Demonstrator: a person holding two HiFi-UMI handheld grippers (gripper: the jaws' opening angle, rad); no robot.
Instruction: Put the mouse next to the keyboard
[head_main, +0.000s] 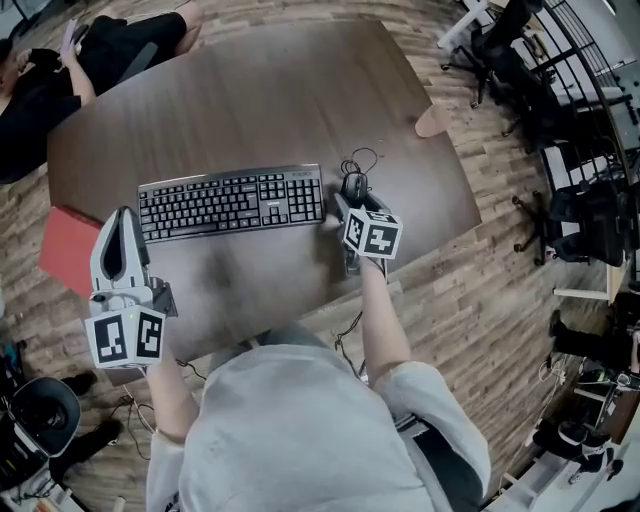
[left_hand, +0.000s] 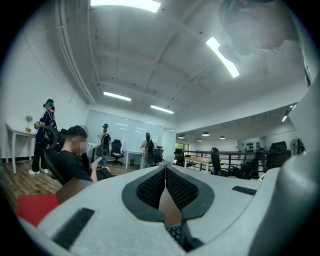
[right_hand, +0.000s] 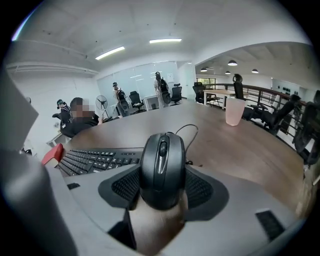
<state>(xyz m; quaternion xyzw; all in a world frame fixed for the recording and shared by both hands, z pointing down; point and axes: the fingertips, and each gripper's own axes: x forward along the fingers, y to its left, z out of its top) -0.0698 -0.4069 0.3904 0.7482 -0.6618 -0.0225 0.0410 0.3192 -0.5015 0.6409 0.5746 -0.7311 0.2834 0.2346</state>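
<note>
The mouse sits between the jaws of the right gripper, which press on its two sides. It is low over the table, just beside the right end of the keyboard, and it is not clear whether it touches the wood. Its cable curls on the table behind it. The left gripper has its jaws closed together with nothing between them, and it is held near the left front corner of the keyboard. A red object lies at the table's left edge. A pink cup stands far to the right.
</note>
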